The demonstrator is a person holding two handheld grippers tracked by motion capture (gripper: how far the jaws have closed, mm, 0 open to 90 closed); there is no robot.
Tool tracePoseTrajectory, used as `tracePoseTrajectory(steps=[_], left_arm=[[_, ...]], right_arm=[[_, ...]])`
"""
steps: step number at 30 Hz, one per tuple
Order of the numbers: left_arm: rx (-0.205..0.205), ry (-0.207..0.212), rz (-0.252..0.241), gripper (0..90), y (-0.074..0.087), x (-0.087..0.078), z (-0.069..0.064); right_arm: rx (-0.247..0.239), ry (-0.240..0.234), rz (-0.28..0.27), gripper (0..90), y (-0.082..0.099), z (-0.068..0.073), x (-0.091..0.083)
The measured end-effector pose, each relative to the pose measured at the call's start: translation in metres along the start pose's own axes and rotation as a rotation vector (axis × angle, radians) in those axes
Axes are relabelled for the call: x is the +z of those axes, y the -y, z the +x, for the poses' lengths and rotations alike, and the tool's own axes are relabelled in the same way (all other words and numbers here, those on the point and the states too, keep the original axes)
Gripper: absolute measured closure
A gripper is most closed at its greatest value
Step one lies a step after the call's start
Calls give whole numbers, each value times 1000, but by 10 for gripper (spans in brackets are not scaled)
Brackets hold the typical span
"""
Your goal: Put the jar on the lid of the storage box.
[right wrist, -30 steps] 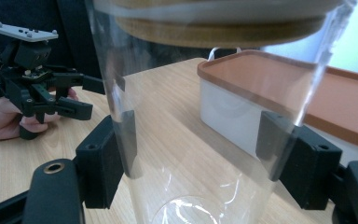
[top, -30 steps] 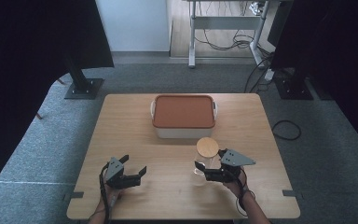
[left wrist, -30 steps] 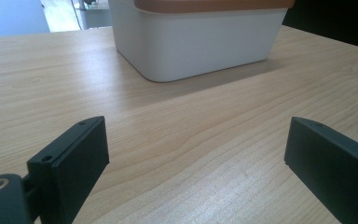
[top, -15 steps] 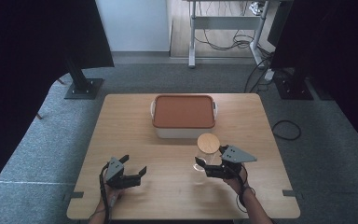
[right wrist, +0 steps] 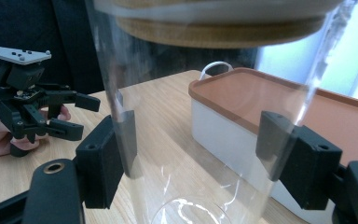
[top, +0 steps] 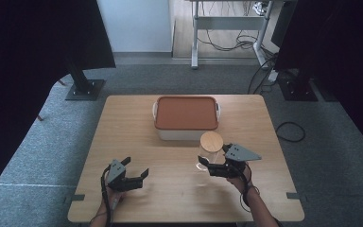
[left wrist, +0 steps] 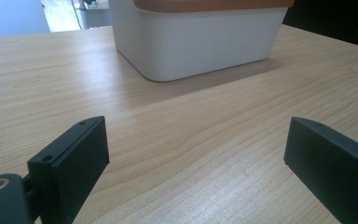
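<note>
Left gripper (top: 134, 176) low near the front edge, jaws spread wide, right gripper (top: 207, 164) level, jaws clamped, both forearms entering from below

Clear glossy glass jar (right wrist: 205, 140) wearing wooden lid (top: 211, 140); matt white plastic box (top: 187, 132) sitting on smooth wood-grain table (top: 132, 142).

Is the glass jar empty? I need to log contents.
Empty: through the glass jar's clear wall only table and the white box show.

Bare table (top: 137, 137) lies wide on the left, easy passage there. The lidded box (top: 186, 118) blocks the far middle, and the glass jar (top: 210, 150) stands just before it.
</note>
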State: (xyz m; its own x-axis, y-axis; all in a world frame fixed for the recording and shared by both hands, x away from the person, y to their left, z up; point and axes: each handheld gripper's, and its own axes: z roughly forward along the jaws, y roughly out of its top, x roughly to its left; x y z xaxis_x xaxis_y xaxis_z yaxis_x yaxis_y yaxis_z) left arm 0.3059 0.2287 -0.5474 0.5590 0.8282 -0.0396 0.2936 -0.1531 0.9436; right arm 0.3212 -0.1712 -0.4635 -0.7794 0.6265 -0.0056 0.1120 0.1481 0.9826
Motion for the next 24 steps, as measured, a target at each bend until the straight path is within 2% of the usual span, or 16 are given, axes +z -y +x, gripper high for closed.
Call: tracePoseTrajectory(steps=[24], left_arm=[[9, -5, 3, 63, 0, 0, -1]], right_arm=[[-16, 5, -29, 253, -22, -8, 7]])
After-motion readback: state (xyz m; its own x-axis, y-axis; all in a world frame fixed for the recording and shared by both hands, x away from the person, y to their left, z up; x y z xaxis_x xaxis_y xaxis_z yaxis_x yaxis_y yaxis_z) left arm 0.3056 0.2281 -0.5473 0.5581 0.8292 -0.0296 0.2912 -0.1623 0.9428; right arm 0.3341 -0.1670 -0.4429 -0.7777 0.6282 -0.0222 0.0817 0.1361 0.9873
